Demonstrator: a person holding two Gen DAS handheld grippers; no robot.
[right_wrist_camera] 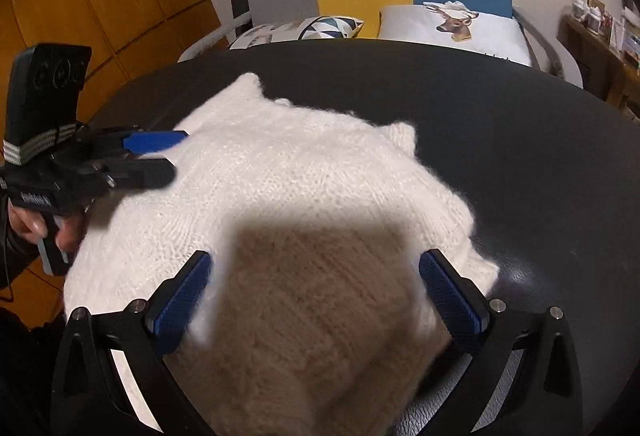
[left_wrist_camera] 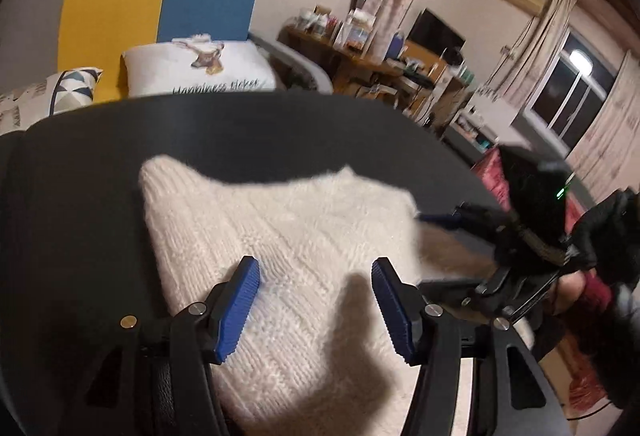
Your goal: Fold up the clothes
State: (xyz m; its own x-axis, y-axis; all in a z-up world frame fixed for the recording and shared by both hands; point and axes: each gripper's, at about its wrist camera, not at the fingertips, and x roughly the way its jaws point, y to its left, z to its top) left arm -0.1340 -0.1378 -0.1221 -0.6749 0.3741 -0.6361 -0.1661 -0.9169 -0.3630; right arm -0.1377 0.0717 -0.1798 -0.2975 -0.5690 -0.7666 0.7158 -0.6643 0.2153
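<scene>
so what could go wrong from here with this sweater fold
Both the left gripper and right gripper are open over the white sweater, holding nothing, so a shallow pinch may catch only the fuzzy top layer and drag it. The sweater's near edge looks close to the black table's rim, so a pull could slide it off. The motion blur suggests fast moves that could skew the fold.

My left camera is looking low across the white sweater [left_wrist_camera: 280, 244] toward two o'clock; my right is hovering close above, both sharing it.

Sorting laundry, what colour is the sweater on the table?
White sweater, clearest in right wrist view.
</scene>
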